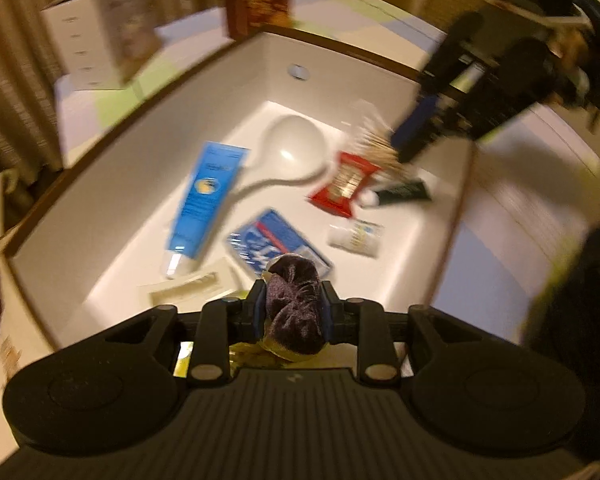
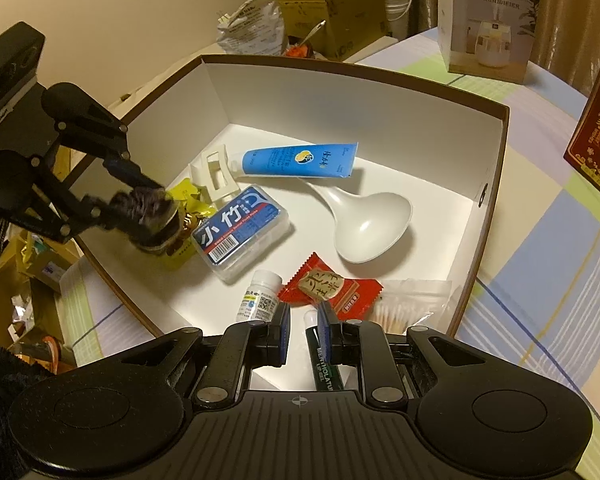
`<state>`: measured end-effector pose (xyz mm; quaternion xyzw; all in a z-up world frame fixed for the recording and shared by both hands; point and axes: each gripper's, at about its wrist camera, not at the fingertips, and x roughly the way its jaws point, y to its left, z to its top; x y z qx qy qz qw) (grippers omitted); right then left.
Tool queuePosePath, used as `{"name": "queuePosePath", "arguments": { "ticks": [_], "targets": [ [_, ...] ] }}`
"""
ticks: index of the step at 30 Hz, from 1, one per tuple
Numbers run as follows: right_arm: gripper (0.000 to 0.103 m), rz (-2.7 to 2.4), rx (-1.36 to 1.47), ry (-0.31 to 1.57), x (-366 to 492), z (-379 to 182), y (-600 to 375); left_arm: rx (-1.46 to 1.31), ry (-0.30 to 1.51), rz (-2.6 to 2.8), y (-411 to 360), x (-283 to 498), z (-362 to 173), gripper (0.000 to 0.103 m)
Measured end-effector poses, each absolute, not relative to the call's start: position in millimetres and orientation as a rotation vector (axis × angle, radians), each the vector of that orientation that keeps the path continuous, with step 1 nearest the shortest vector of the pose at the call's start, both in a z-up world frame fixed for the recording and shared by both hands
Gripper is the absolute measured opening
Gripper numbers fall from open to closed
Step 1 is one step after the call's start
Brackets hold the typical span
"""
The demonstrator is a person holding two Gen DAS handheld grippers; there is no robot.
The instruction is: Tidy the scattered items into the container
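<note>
**Inspector:** The surface is a table (image 2: 540, 216) under a pastel checked cloth. A white box (image 2: 496, 168) with a brown rim stands open on it. A humidifier carton (image 2: 488, 20) and a red book (image 2: 596, 128) stand just beyond the box. Cardboard boxes and bags crowd the floor past the table edge.

**Clerk:** And the contents?

**Inspector:** A blue tube (image 2: 296, 162), spoon (image 2: 364, 228), floss case (image 2: 242, 232), red sachet (image 2: 332, 288), small bottle (image 2: 260, 296), swab bag (image 2: 412, 304) and white clip (image 2: 216, 174) lie on the box floor. Bare floor remains at the far corner.

**Clerk:** The tools?

**Inspector:** The left gripper (image 1: 294, 306) is clamped on a dark scrunchie (image 1: 296, 308), low over the near-left corner above a yellow packet (image 2: 188, 196). The right gripper (image 2: 304, 330) hangs over the near wall; a lip balm (image 2: 324, 364) lies between its jaws, grip uncertain.
</note>
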<state>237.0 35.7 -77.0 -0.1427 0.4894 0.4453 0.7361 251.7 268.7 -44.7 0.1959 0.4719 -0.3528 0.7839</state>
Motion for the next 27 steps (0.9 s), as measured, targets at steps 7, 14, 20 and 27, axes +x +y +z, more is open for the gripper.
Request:
{"name": "queuePosePath", "arguments": {
  "ticks": [7,14,20,27],
  "targets": [
    [0.023,0.969,-0.346,1.068,235,-74,39,0.383,1.126,-0.842,268,262,-53,0.04],
    [0.103,0.99,-0.386,0.953,218,-57,47,0.293,1.199,-0.737,271,272,-53,0.07],
    [0.103,0.944,-0.432,0.972,216,-60,51,0.282,1.191,-0.665,263,265,-46,0.08],
    [0.103,0.892,-0.459,0.981,213,-63,50,0.287,1.165,-0.57,254,258,-35,0.088]
  ]
}}
